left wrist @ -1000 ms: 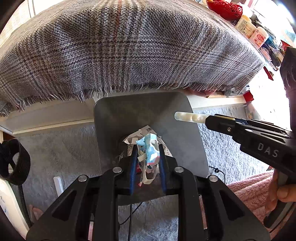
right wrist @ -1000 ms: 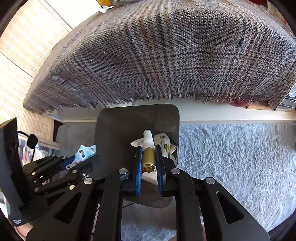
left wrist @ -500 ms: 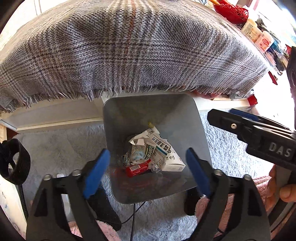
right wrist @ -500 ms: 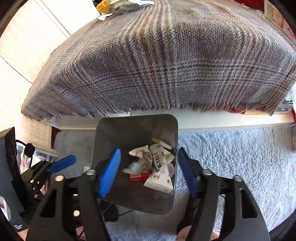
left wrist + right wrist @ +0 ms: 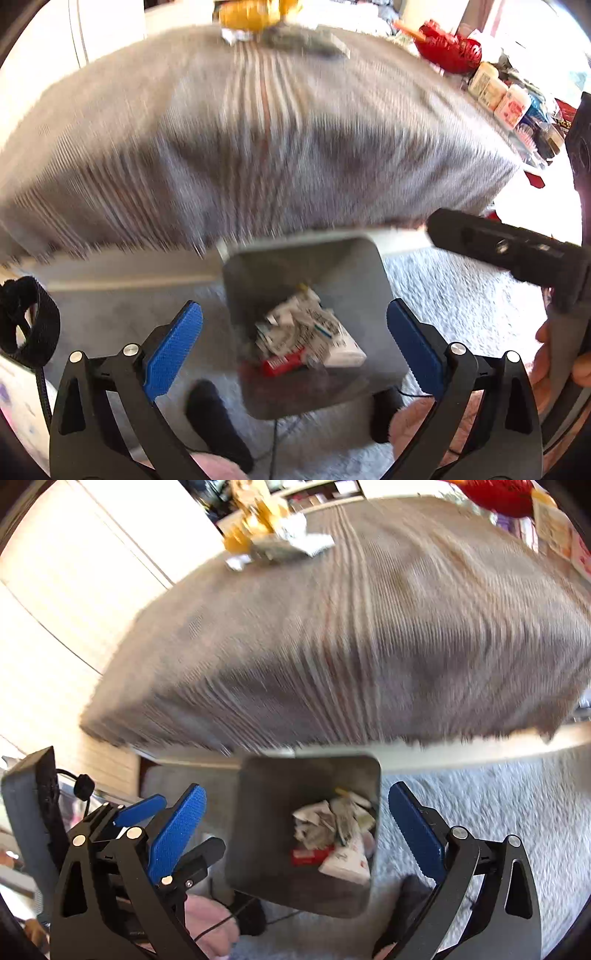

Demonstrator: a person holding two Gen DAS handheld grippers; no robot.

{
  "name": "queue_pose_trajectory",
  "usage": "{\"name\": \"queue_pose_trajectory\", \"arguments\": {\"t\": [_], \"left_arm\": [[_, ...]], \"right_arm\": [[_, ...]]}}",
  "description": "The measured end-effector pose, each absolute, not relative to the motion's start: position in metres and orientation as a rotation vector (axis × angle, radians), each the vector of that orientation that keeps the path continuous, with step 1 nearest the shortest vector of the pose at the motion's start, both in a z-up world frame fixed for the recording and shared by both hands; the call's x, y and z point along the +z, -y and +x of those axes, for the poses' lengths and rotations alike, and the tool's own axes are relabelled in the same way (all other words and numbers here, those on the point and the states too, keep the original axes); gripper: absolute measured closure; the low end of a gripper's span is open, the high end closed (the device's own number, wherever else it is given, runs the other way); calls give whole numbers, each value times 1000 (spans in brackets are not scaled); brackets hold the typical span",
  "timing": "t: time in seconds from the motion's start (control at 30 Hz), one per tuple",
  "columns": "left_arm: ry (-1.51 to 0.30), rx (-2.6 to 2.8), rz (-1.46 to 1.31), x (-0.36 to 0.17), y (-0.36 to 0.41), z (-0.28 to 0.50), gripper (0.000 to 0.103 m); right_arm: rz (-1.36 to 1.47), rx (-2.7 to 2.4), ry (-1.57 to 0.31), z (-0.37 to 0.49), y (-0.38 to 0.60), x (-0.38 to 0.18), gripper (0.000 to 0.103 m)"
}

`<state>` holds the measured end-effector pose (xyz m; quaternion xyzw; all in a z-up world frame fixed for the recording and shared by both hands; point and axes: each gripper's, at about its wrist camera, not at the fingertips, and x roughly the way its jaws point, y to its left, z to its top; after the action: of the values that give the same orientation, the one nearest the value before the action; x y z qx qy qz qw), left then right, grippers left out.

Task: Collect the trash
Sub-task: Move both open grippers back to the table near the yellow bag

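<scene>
A grey square trash bin (image 5: 369, 273) stands on the carpet below the table edge; it also shows in the right wrist view (image 5: 266, 786). Crumpled paper, a white carton and a red wrapper (image 5: 306, 339) lie inside it, and show in the right wrist view too (image 5: 332, 830). My left gripper (image 5: 295, 321) is open and empty above the bin. My right gripper (image 5: 293, 805) is open and empty above the bin. Yellow and silver wrappers (image 5: 255, 14) lie at the far side of the plaid-covered table (image 5: 258, 129), also in the right wrist view (image 5: 273, 535).
A red basket (image 5: 450, 48) and several bottles and jars (image 5: 498, 92) stand at the table's far right. Grey carpet (image 5: 498, 812) surrounds the bin. A black cable (image 5: 273, 443) runs on the floor in front of it.
Both grippers opened and dropped the blue-white wrapper and the small tube into the bin, then pulled back and up. More of the tabletop and its far wrappers has come into view.
</scene>
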<state>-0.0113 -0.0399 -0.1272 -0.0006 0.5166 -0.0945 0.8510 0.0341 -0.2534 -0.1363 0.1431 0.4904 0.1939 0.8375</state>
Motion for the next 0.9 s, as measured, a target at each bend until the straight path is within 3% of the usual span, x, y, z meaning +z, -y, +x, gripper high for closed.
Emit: {"name": "queue_pose_trajectory", "arguments": {"t": [0.27,0.67,0.9], "left_arm": [[-1012,-162,-29,-76,16,31,8],[-961,-94,-85,-69,-18,109,9],[-949,-68,-20,-63,-24,156,9]], "right_arm": [[269,363,-916,71,264,-88,3],[162,334,-903,157,247,-82,5],[96,378,-902,214,215,-84,29]]}}
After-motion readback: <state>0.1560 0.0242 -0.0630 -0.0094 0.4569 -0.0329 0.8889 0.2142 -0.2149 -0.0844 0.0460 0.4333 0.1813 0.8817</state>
